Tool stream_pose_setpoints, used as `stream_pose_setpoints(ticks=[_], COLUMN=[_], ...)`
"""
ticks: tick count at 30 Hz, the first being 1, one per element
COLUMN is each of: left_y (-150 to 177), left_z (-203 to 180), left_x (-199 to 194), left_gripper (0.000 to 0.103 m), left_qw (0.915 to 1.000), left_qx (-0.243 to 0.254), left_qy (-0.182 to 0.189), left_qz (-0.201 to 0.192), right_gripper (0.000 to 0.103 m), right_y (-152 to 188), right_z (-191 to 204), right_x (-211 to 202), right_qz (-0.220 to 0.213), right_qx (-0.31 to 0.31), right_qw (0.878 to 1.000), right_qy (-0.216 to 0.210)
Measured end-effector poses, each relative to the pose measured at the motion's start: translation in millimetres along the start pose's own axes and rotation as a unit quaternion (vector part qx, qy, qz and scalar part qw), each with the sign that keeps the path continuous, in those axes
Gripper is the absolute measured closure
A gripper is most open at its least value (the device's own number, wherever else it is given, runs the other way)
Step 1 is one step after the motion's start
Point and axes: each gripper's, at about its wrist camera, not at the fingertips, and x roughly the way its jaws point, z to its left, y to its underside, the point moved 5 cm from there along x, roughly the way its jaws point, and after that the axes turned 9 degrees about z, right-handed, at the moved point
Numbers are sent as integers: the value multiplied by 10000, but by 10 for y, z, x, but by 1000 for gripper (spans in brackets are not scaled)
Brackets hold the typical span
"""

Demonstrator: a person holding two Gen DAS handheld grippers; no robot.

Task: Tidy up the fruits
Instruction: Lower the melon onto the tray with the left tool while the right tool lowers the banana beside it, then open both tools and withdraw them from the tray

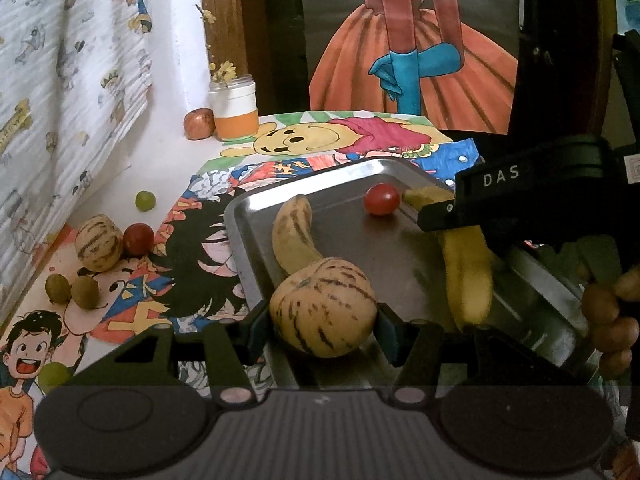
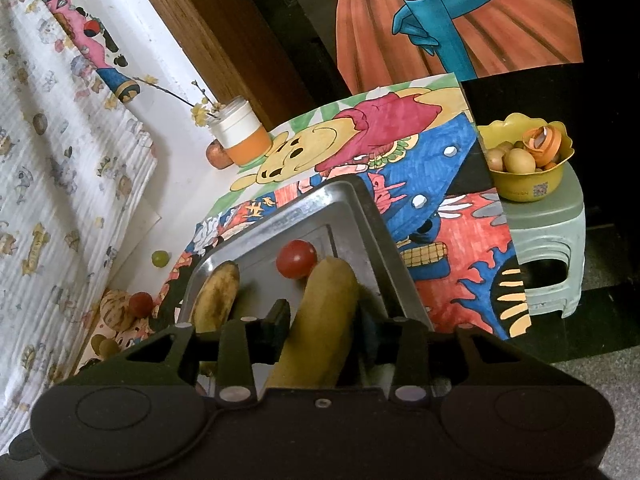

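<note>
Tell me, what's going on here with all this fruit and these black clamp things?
A person is sorting fruit onto a metal tray with a hand-held gripper in each hand. The left gripper grips a striped melon over the tray's near edge. The right gripper has a banana between its fingers, lying on the tray. Another banana and a red tomato lie there already; more fruit waits on the table.

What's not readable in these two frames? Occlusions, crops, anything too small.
- Right banana, left wrist view: its middle is hidden behind the right gripper.
- Same banana, right wrist view: near end hidden under the gripper body; pad contact unclear.
- Striped melon, left wrist view: whether it rests on the tray is hidden by its own bulk.
- Yellow bowl, right wrist view: contents too small to identify.
</note>
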Motion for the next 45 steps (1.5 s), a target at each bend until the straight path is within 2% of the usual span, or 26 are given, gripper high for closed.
stream_pose_setpoints(ticks=[6, 10, 17, 25, 31, 34, 45], left_y=[-10, -6, 43, 190, 313, 399, 806], left_z=[84, 147, 290, 535, 681, 741, 884], left_x=[-29, -111, -345, -604, -742, -812, -1030], left_gripper=[38, 28, 16, 1, 0, 0, 0], left_qw=[9990, 9978, 9934, 9833, 9750, 9725, 9677], left_qx=[-365, -594, -1095, -1794, -2209, -2320, -2505], left_qy=[261, 305, 287, 151, 53, -43, -286], left_qz=[43, -11, -185, -270, -238, -203, 69], right_gripper=[59, 52, 35, 18, 5, 1, 1], right_y=[44, 64, 114, 243, 416, 524, 916], right_z=[-23, 5, 66, 155, 270, 325, 408], right_x=[-105, -223, -448, -697, -881, -959, -1092], right_qz=[11, -64, -214, -344, -351, -308, 51], right_qx=[-6, -84, -262, -544, -887, -1059, -1299], right_qw=[10000, 9999, 9994, 9979, 9954, 9939, 9911], right_qy=[-4, -15, -7, 40, 64, 82, 276])
